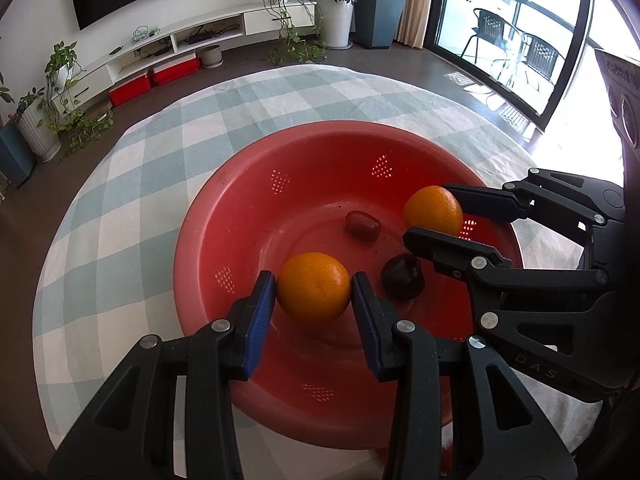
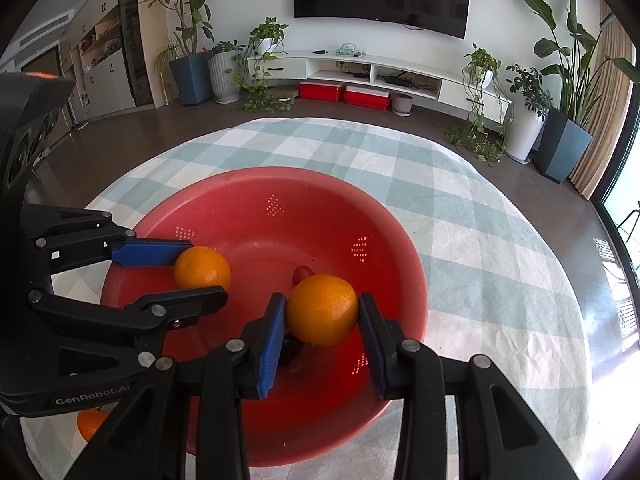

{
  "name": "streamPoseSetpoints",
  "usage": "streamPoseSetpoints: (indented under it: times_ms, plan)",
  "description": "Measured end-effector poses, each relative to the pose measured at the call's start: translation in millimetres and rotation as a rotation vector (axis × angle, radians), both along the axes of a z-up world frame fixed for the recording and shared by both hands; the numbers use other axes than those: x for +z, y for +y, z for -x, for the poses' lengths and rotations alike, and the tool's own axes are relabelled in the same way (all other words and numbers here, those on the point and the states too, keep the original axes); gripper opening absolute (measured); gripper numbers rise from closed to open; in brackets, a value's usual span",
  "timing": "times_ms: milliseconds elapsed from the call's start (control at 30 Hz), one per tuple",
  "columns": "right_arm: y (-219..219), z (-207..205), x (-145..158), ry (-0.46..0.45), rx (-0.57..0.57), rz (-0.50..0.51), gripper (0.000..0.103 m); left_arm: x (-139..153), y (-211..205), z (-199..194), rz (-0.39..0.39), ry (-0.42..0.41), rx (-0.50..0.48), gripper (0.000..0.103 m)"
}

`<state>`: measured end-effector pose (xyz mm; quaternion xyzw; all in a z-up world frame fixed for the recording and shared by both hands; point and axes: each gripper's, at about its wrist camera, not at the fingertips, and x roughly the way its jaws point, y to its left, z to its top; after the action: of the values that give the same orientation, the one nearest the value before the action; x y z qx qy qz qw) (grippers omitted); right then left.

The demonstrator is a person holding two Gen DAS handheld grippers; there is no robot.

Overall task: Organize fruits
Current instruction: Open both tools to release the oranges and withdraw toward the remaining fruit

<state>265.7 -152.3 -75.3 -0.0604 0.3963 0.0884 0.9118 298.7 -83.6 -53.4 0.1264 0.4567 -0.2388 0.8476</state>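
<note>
Both grippers tilt down over the red colander (image 1: pixel 248 208); left gripper (image 1: pixel 314 286) and right gripper (image 2: pixel 322 310) each clamp their fingers on a glossy orange.

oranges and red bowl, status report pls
Left gripper shut on one orange, right gripper shut on other orange. Both over red bowl. Two small dark fruits in bowl; nothing blocking.

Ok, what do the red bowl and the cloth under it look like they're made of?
The red bowl looks like moulded plastic with a dull sheen: its wall carries patches of small punched drain holes that let light through, like a colander. The cloth looks like woven fabric, matte, in a pale green and white check, with creases showing near its edges. The exact fibre cannot be told.
</note>
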Motion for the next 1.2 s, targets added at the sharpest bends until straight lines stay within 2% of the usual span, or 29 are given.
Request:
streamPoseSetpoints:
  times_ms: [100,233,433,500,567,633,667,700,933,1033,1100,1200]
  plan:
    - [2.4,1.7,0.5,-0.014,-0.006,0.035,0.041,-0.5,-0.7,0.0,-0.015,-0.007,-0.002,0.038]
    - [-2.9,1.5,3.4,-0.019,-0.021,0.016,0.043,4.0,3.8,-1.2,0.003,-0.018,0.012,0.051]
    - [-4.1,2.1,6.0,-0.018,-0.017,-0.006,0.049,9.4,8.0,7.0,0.027,-0.021,0.009,0.053]
    - [-5.2,3.8,8.1,-0.023,-0.017,-0.021,0.055,13.1,11.7,11.6,0.036,-0.031,0.019,0.055]
    - [-7.2,6.3,11.7,-0.034,-0.017,-0.041,0.060,18.7,18.0,16.2,0.066,-0.034,0.022,0.062]
    - [-9.9,9.3,15.4,-0.050,-0.032,-0.049,0.071,26.3,24.5,23.8,0.093,-0.045,0.028,0.071]
    - [-11.5,11.4,17.2,-0.063,-0.042,-0.052,0.078,30.7,28.6,28.8,0.103,-0.055,0.034,0.076]
    - [-13.4,12.8,18.8,-0.073,-0.045,-0.060,0.079,34.8,32.5,34.2,0.116,-0.064,0.038,0.076]
    - [-27.8,28.6,32.7,-0.125,-0.071,-0.136,0.079,46.3,71.7,87.3,0.192,-0.066,0.085,0.080]
    - [-28.4,47.2,42.5,-0.174,-0.068,-0.146,0.079,45.2,92.6,118.8,0.226,-0.064,0.118,0.080]
    - [-26.1,62.3,49.7,-0.217,-0.055,-0.157,0.079,42.5,106.1,138.7,0.254,-0.047,0.140,0.084]
    - [-18.6,91.3,57.6,-0.274,-0.029,-0.165,0.079,35.7,120.3,168.2,0.265,-0.036,0.166,0.086]
